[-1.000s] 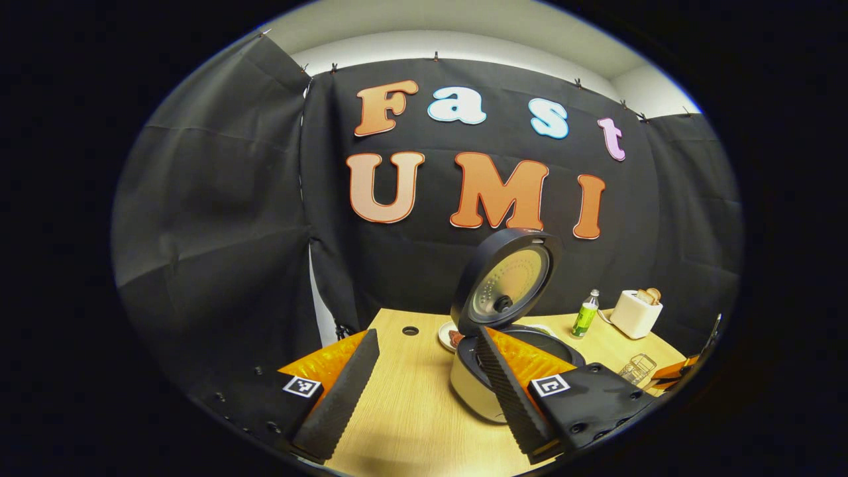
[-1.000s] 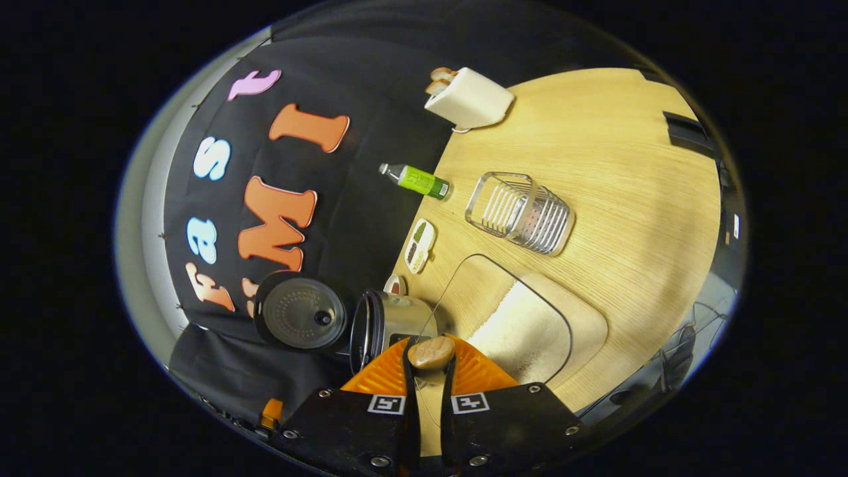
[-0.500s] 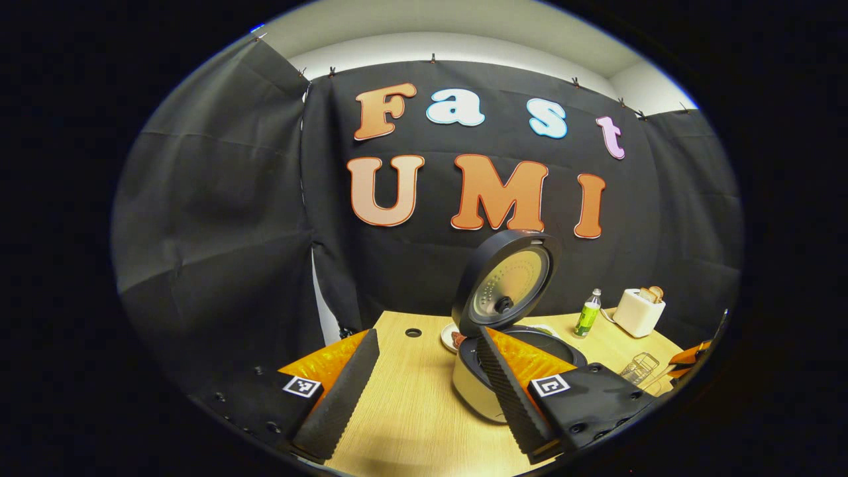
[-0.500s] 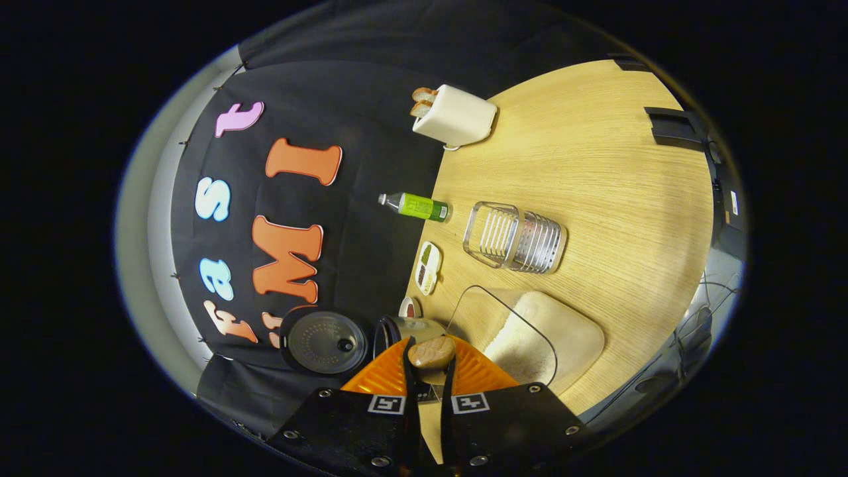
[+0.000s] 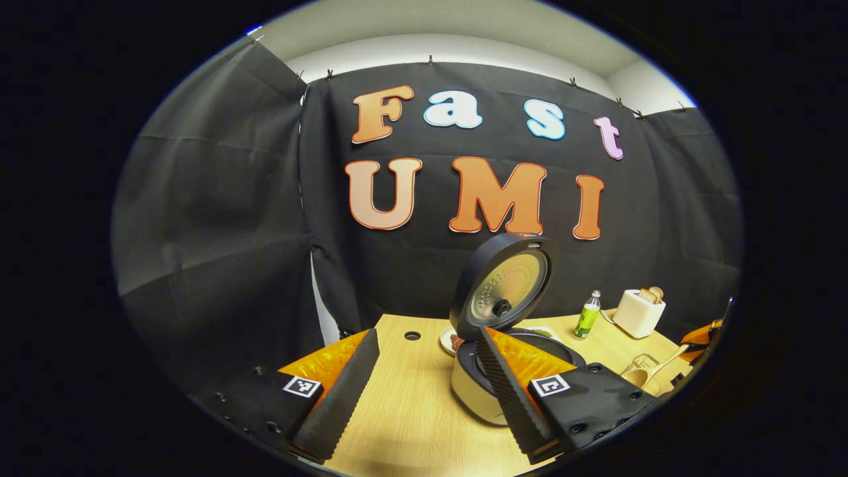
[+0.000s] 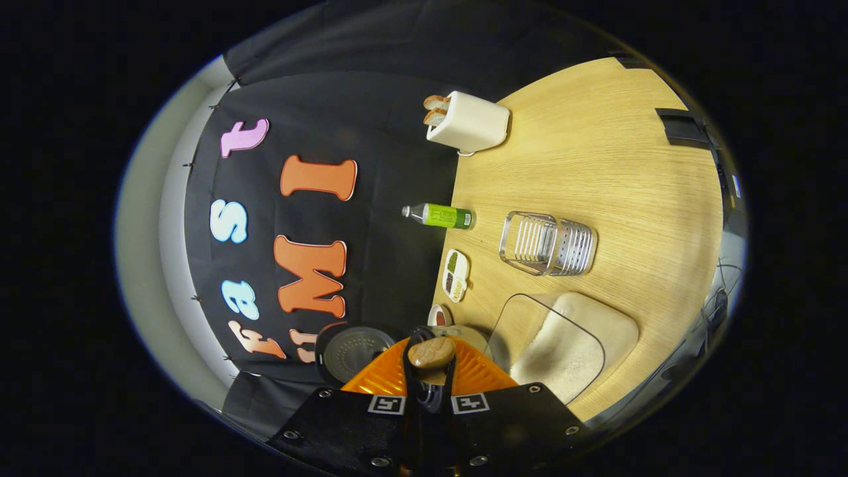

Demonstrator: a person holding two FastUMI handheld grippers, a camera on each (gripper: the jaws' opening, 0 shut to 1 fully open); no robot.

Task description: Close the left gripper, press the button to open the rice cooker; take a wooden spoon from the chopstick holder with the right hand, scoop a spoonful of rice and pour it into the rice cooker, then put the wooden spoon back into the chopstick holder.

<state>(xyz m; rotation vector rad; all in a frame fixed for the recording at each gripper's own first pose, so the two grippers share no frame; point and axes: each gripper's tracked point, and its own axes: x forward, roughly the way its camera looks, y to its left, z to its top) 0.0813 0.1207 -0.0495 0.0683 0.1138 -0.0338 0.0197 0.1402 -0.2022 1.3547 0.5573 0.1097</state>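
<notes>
The right gripper (image 6: 429, 371) clamps the wooden spoon (image 6: 430, 352) beside the open rice cooker (image 5: 493, 371) mid-bench (image 5: 411, 411), while the left gripper (image 5: 424, 391) is spread wide, empty.

L gripper (image 5: 424, 381): fingers spread wide, nothing btwn them, held level. R gripper (image 6: 430, 371): fingers nearly together, pinching a wooden spoon (image 6: 430, 352) handle, rolled sideways w/ its camera.
</notes>
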